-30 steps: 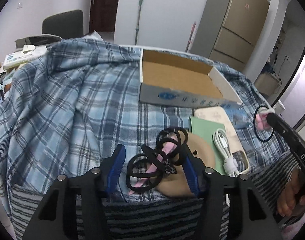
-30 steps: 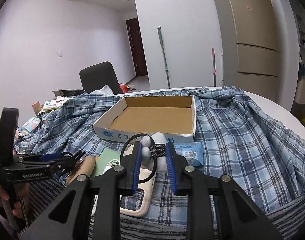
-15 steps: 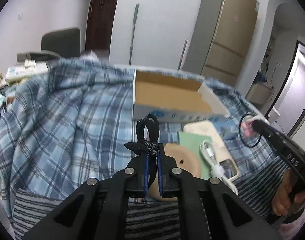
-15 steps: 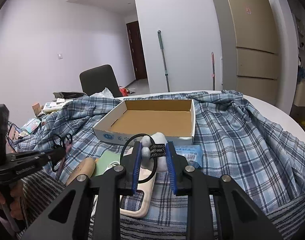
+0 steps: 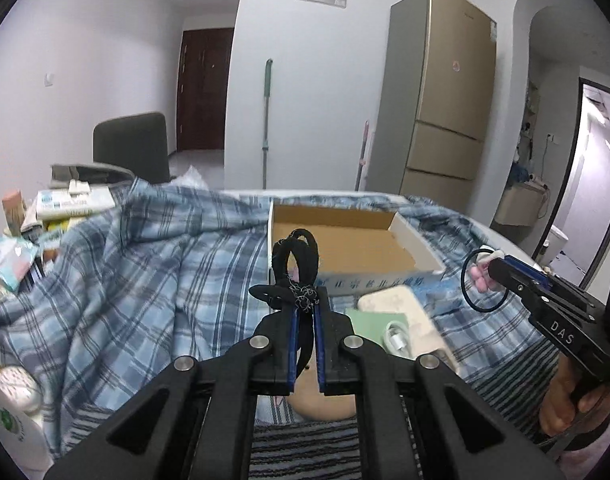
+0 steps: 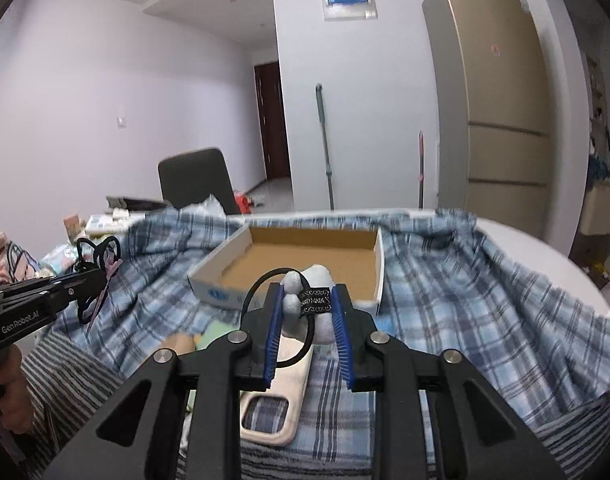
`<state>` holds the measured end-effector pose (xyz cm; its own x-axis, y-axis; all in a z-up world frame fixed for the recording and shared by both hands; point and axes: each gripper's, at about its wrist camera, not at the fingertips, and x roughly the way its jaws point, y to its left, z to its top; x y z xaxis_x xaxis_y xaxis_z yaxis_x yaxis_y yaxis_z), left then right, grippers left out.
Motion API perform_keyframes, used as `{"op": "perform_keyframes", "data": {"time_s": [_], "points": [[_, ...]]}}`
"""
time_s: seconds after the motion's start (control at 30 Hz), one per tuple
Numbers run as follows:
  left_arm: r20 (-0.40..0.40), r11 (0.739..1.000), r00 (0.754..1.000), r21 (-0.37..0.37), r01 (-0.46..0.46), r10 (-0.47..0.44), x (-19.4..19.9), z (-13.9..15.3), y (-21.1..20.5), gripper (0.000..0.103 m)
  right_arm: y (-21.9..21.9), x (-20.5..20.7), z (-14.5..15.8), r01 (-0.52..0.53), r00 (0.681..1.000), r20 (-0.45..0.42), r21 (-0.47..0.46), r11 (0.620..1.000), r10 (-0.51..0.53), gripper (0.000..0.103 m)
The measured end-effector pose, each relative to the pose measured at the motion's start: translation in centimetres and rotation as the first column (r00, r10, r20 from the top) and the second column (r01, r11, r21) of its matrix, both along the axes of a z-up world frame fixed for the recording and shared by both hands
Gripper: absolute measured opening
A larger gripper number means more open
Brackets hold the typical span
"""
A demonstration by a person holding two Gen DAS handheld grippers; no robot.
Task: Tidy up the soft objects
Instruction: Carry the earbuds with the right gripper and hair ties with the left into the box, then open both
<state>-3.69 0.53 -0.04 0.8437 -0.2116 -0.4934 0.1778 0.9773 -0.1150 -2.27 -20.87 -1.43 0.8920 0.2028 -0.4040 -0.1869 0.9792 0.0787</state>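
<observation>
My left gripper point(image 5: 303, 305) is shut on a bunch of black hair ties point(image 5: 297, 262) with a pink strip, held above the blue plaid cloth in front of the open cardboard box point(image 5: 337, 242). In the right wrist view the left gripper point(image 6: 99, 276) holds the bunch point(image 6: 99, 258) at the far left. My right gripper point(image 6: 307, 304) is shut on a white plush hair tie point(image 6: 317, 292) with a black elastic loop, held just before the box point(image 6: 305, 258). The right gripper point(image 5: 495, 270) also shows in the left wrist view with its tie point(image 5: 481, 272).
On the cloth under the grippers lie a beige phone case point(image 6: 279, 396), a green pad with a white cable point(image 5: 397, 330), a tan round object point(image 5: 325, 402) and a blue packet point(image 5: 437, 294). Clutter of books and boxes point(image 5: 65, 204) and a dark chair point(image 5: 133, 146) stand at the left.
My left gripper closed on the black hair ties and lifted them off the cloth toward the box. My right gripper kept its plush tie and rose slightly.
</observation>
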Motion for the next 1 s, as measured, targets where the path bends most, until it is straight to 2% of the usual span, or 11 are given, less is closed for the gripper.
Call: {"op": "perform_keyframes", "data": {"time_s": [0.13,0.3,0.4,0.57,0.67,0.77,0.9,1.0], "points": [[0.046,0.999,0.999,0.039,-0.002,0.001,0.0,2.8,-0.2,0.008,-0.6,-0.3,3.5,0.01,0.997,0.08,0.01,1.0,-0.011,0.023],[0.125,0.998,0.992,0.068,0.006,-0.015,1.1,6.5,-0.9,0.008,-0.5,0.5,8.1,0.048,0.979,0.201,-0.044,0.998,-0.038,0.024],[0.207,0.994,0.978,0.107,0.011,-0.033,2.0,8.9,-2.1,0.008,-0.1,1.5,10.3,0.051,0.966,0.255,-0.064,0.997,-0.033,0.024],[0.286,0.997,0.958,0.081,0.01,-0.033,4.1,12.1,-3.2,0.008,0.5,3.8,13.1,0.05,0.951,0.306,-0.039,0.998,-0.035,0.024],[0.325,0.998,0.946,0.062,-0.004,-0.016,6.0,13.9,-3.7,0.008,0.6,5.0,13.9,0.062,0.944,0.326,-0.019,0.998,-0.052,0.024],[0.329,0.999,0.944,0.032,-0.003,-0.008,7.8,14.6,-4.0,0.008,0.6,6.5,13.9,0.072,0.941,0.332,0.004,0.997,-0.069,0.024],[0.319,1.0,0.948,0.019,-0.011,0.004,9.6,14.3,-4.0,0.008,0.6,8.0,12.8,0.09,0.941,0.327,0.01,0.996,-0.088,0.024],[0.279,1.0,0.96,0.025,-0.007,0.0,11.2,13.1,-4.0,0.008,0.6,9.3,11.6,0.085,0.953,0.292,0.01,0.996,-0.084,0.024]]}}
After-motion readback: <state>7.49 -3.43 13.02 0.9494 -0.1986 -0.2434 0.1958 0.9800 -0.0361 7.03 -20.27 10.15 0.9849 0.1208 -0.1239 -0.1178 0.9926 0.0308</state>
